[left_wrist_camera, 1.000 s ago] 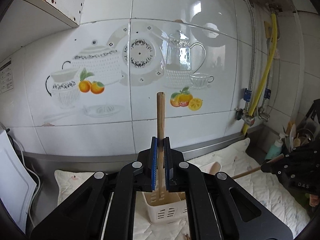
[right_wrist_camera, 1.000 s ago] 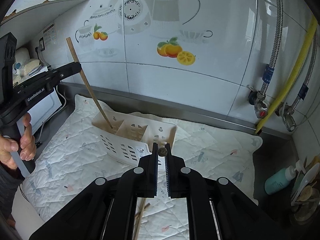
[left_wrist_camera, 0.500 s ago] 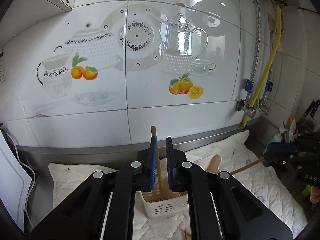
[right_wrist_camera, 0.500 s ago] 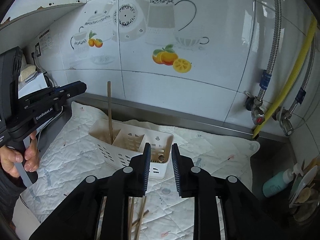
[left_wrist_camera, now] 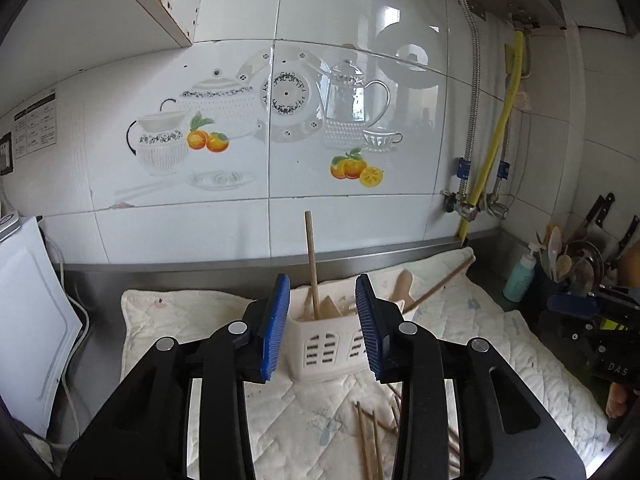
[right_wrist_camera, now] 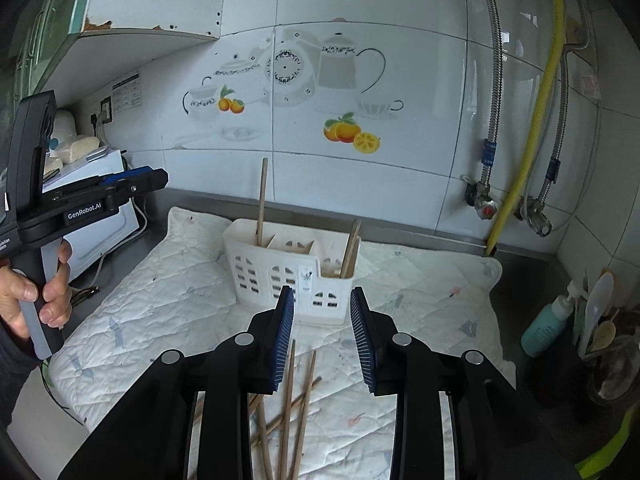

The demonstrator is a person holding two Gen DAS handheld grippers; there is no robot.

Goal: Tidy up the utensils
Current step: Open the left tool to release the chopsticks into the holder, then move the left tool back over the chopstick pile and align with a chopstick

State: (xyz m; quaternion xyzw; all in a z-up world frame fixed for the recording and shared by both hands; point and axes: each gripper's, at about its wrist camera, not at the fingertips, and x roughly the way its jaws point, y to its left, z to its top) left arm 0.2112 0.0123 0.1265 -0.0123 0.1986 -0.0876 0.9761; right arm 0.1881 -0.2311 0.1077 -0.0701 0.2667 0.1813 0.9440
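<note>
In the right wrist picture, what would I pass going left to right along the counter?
A hand holding the left gripper → white caddy with a chopstick standing at its left end → teal bottle → dark pot of spoons.

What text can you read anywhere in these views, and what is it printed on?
"GenRobot.AI": white print on the side of the left gripper, right wrist view.
"DAS": on the right gripper, cut off, left wrist view.
Wall notice: too small to read.
Sticker on the utensil caddy: too small to read.
</note>
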